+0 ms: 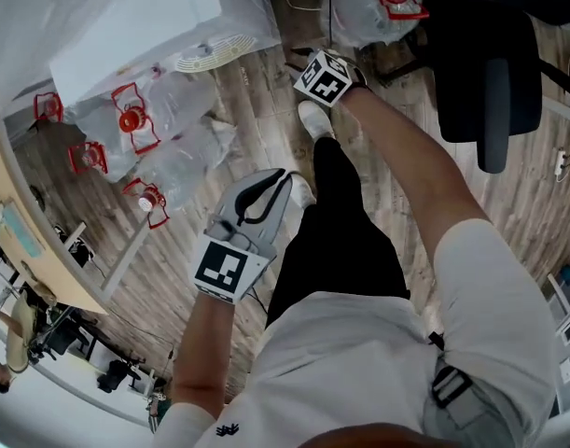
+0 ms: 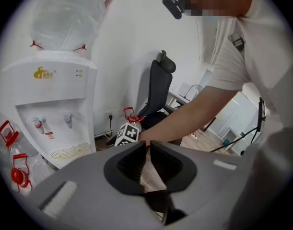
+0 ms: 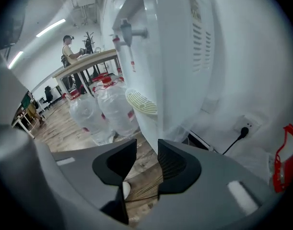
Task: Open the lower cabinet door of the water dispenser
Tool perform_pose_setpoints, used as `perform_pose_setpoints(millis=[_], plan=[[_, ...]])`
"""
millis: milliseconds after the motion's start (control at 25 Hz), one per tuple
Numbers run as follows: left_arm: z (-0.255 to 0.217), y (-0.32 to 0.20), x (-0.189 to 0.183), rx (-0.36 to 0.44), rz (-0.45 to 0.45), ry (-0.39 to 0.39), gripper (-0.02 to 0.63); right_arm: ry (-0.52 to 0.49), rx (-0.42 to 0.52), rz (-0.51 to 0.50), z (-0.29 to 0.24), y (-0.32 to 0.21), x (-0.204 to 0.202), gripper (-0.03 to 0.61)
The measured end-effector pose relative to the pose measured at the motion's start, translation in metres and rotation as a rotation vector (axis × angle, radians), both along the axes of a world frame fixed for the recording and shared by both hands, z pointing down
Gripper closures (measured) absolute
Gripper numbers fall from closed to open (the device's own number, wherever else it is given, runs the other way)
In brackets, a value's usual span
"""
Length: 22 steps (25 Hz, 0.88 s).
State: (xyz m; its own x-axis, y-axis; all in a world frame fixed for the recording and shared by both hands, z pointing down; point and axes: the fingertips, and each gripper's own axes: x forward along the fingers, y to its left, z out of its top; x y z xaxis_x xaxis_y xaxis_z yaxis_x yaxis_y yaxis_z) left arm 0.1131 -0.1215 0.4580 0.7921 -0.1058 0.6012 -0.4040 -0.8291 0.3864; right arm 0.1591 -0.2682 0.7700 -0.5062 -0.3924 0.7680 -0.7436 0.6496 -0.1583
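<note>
The white water dispenser (image 2: 55, 104) stands at the left of the left gripper view, with a bottle on top, two taps and a drip grille (image 2: 68, 151). My own gripper's body hides its lower cabinet door. In the right gripper view the dispenser (image 3: 170, 56) looms close ahead, its lower front seemingly under clear plastic. My right gripper (image 3: 147, 150) is open and empty, low down by the dispenser's base. Its marker cube (image 1: 324, 77) shows in the head view. My left gripper (image 1: 286, 177) hangs further back over the floor, jaws a narrow gap apart with nothing between them.
Several clear water bottles with red caps (image 1: 135, 124) lie on the wooden floor left of the dispenser. A black office chair (image 1: 494, 63) stands to the right. A wall socket with a plug (image 3: 246, 127) is behind the dispenser. A person stands at a far table (image 3: 69, 49).
</note>
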Motion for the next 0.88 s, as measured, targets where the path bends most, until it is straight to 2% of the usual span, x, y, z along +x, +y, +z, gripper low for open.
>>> perform_pose_setpoints(millis=[400,880], plan=[[0.044,-0.029,-0.001,-0.026,-0.011,-0.024,0.558,0.078,0.01,-0.076,0.086,-0.071,-0.001,0.422],[0.062,-0.029,-0.009,-0.081,-0.049,-0.015,0.558,0.155,0.05,-0.215,0.107,-0.099,-0.022,0.399]])
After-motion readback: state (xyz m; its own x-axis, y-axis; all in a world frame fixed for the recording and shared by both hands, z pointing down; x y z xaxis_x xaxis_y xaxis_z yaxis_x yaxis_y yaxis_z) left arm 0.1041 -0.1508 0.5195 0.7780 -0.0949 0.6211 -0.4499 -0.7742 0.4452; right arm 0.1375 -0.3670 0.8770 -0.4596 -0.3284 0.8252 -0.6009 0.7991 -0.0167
